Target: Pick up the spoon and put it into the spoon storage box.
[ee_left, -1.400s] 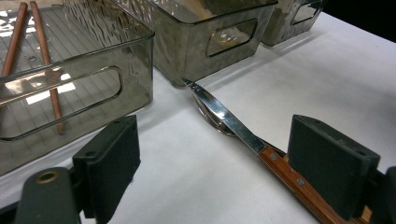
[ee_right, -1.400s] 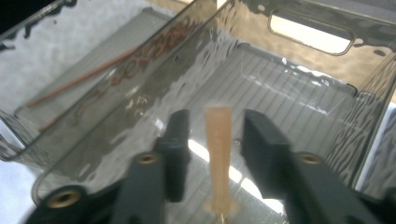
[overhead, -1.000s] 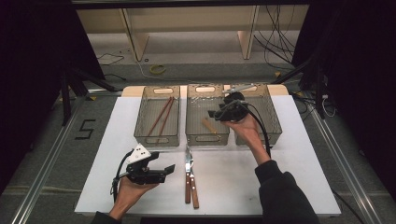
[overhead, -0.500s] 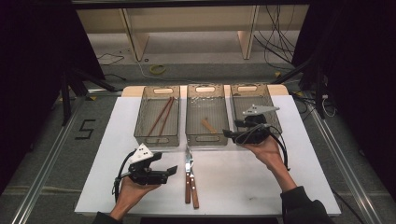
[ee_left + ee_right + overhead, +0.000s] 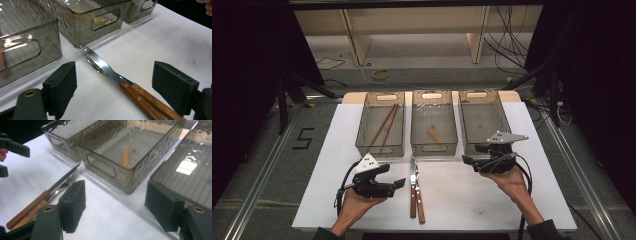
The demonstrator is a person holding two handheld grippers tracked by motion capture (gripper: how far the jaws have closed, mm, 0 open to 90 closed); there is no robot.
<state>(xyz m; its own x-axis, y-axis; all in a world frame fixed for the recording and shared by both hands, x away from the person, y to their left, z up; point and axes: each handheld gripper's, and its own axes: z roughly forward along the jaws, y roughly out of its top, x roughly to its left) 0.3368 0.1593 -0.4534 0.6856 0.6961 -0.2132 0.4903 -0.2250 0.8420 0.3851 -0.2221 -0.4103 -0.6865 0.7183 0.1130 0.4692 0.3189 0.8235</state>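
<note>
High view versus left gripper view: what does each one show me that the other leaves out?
High view adds: brown chopsticks in the left bin, a short wooden piece in the middle bin, and the right gripper, jaws open. Left gripper view adds: the left gripper with its open jaws close up, and rivets on the wooden handles. Shared: the knife and clear bins on the white table.

Left claw [image 5: 399,183]: lying level in the palm, jaws standing apart. Right claw [image 5: 466,159]: empty, jaws just opening wider.
</note>
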